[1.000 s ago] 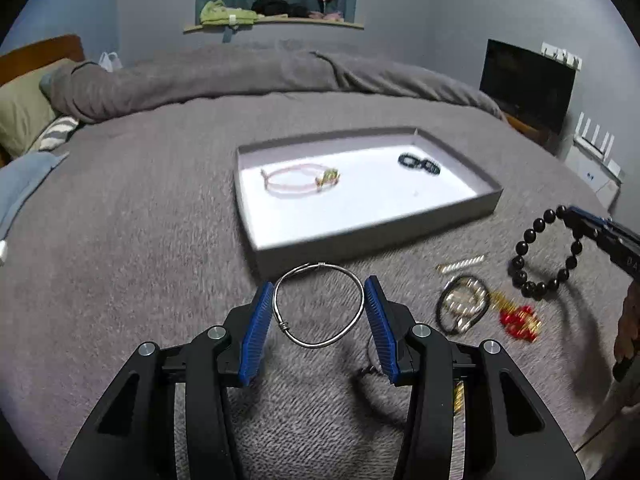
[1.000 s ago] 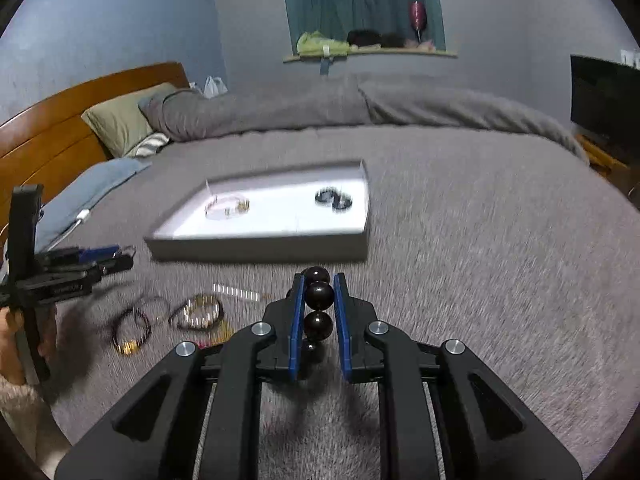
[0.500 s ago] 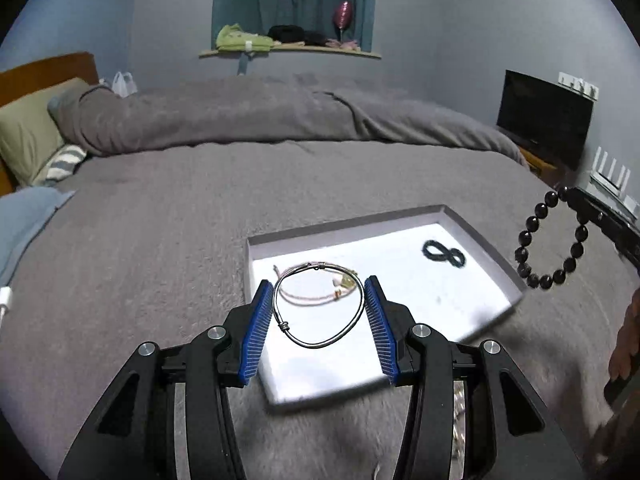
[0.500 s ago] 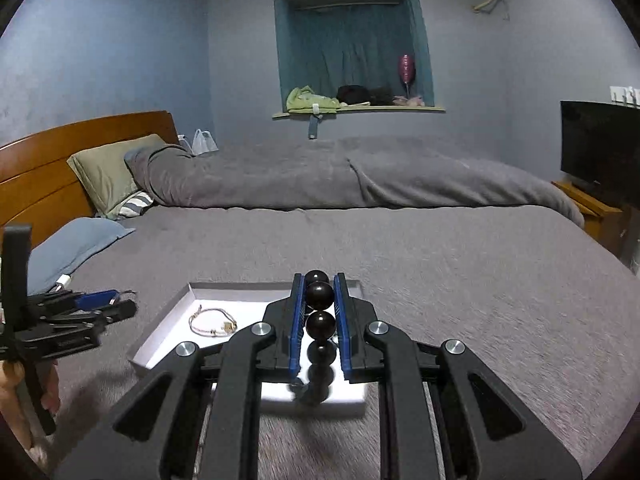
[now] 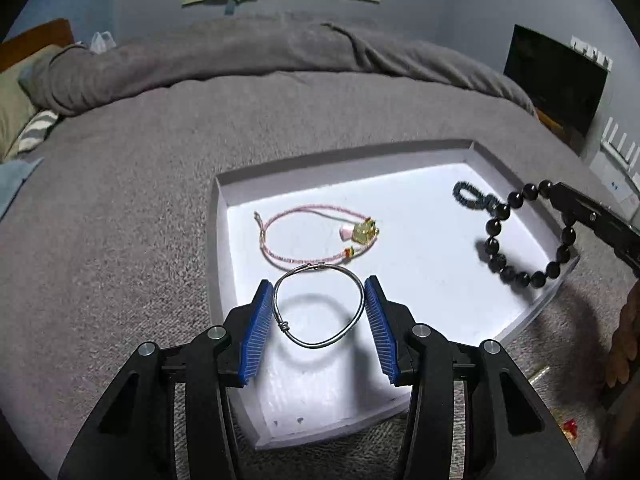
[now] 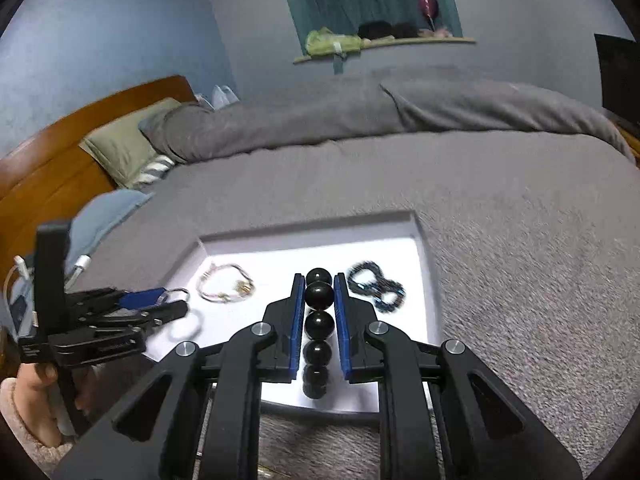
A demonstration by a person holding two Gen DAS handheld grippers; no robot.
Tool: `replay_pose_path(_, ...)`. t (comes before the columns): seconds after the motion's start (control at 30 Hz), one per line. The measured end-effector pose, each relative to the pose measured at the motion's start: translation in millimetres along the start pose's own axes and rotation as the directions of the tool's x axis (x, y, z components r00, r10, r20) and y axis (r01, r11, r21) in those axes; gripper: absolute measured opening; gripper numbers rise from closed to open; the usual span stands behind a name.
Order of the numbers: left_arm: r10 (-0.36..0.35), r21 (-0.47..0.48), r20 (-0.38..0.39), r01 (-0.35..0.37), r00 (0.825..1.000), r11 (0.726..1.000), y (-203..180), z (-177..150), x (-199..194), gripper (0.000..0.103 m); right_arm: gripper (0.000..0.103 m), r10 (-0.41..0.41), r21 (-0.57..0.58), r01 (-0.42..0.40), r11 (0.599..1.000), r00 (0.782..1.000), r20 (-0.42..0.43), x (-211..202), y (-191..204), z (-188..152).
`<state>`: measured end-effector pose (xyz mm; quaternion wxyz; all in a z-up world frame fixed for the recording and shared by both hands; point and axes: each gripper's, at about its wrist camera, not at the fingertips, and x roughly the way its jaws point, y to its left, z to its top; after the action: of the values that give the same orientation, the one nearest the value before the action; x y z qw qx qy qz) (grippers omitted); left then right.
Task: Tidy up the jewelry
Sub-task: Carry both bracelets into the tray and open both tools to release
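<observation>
**Both bracelets now hang over the tray**

A second ago the left tool (image 5: 319,312) held its silver wire bangle (image 5: 319,306) low over the grey bedspread (image 5: 120,200), short of the tray; now it holds the ring above the tray's white floor near the 6 o'clock edge, throwing a soft round shadow beneath it. The right tool (image 6: 319,328) has come in too: its black bead bracelet (image 5: 528,236), earlier out over the blanket beside loose jewelry, now dangles above the tray's 3 o'clock side.

The left tool's blue ribbed pads (image 5: 258,332) press on the bangle from both sides, bowing the thin metal hoop slightly out of round; a small twist of wire marks its joint at 8 o'clock. The right tool is pinched on the bead bracelet, glossy round beads lined up between its narrow blue pads.

The tray (image 5: 218,240) is a shallow rectangular box with pale grey walls and a matte white bottom, lying on the nubby bedspread. Inside, a pink cord bracelet (image 5: 312,236) with a small yellow-green charm lies just beyond the bangle, toward 12 o'clock. A dark, rough-textured beaded band (image 6: 376,286) twisted into a figure eight lies toward 2 o'clock, near the hanging black beads.
</observation>
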<state>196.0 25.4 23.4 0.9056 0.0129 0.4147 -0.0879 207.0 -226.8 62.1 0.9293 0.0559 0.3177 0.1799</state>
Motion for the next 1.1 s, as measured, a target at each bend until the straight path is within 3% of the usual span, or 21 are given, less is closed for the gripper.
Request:
replay_pose_path(0.37, 0.024, 0.032, -0.042, -0.023, 0.999, 0.999, -3.4, -5.2, 9.4, 0.049, 0.014, -0.111, -0.054, 0.107, 0.993, 0.989, -0.093, 18.4, 2.5, -6.8)
replay_pose_path(0.53, 0.025, 0.037, -0.044, -0.023, 0.999, 0.999, -3.5, -5.7, 13.4, 0.049, 0.014, -0.128, -0.077, 0.119, 0.990, 0.983, -0.132, 25.0, 2.5, -13.4)
replay_pose_path(1.1, 0.012, 0.033, -0.058, -0.010, 0.998, 0.999, -2.8, -8.8, 15.1, 0.049, 0.015, -0.173, -0.122, 0.156, 0.980, 0.973, -0.151, 30.8, 5.3, -19.1)
